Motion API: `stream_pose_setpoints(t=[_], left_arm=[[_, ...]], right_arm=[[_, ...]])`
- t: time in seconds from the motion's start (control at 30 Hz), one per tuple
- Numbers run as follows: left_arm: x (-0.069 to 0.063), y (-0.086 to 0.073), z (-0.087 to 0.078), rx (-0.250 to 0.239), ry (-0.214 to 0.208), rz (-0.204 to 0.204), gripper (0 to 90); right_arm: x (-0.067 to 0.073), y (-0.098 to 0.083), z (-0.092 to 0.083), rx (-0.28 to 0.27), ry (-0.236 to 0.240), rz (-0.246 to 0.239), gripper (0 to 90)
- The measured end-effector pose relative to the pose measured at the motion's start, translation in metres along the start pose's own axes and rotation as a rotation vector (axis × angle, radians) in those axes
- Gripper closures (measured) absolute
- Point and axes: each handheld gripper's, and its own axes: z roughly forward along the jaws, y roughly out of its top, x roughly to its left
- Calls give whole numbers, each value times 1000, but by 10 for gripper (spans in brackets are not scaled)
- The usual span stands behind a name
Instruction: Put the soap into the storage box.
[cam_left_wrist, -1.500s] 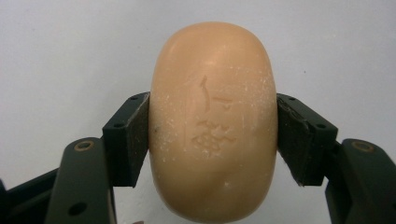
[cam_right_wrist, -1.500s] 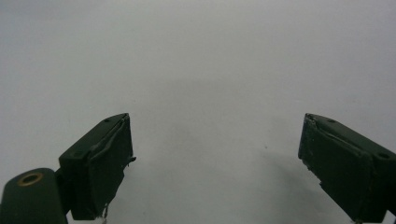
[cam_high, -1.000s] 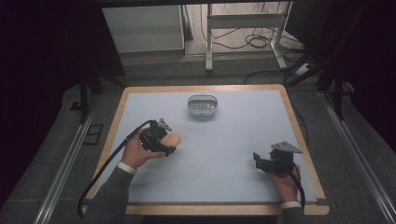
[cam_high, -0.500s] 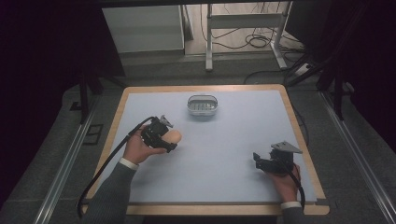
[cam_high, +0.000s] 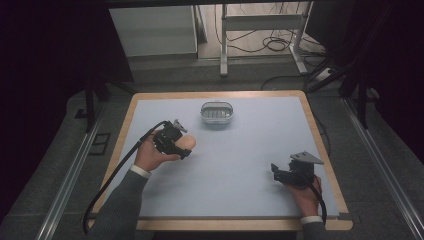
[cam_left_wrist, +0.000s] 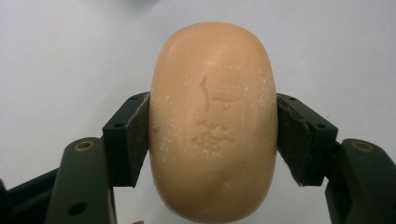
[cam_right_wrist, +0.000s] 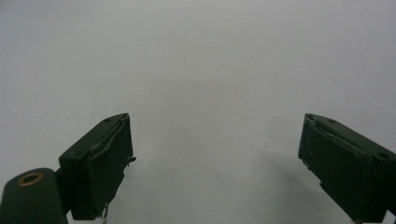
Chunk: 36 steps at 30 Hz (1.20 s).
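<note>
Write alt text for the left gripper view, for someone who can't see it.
A peach-coloured oval bar of soap is clamped between the two black jaws of the left gripper, one pad pressed to each side. A faint stamped mark shows on its face, and the pale table surface lies behind it.

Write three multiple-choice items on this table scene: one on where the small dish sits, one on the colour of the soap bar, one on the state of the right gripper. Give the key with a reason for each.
1. Where does the dish sit on the table?
A. near the far edge, about the middle
B. at the near right corner
C. under the right gripper

2. What colour is the soap bar?
A. white
B. peach-orange
C. green

3. How is the right gripper?
A. shut on the soap
B. shut on nothing
C. open, holding nothing

Key: 1 A, the high view shows the dish by the far edge; 2 B, the left gripper view shows a peach-orange bar clamped between its jaws; 3 C, its jaws stand wide apart over bare table.
</note>
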Motion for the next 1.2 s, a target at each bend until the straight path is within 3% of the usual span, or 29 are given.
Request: stream_pose_setpoints(t=[0.8, 1.2], left_arm=[[1, 28, 0, -5, -1, 40, 329], [5, 37, 1, -7, -3, 41, 329]], right_arm=[[0, 0, 0, 0, 0, -1, 103], [0, 0, 0, 0, 1, 0, 103]])
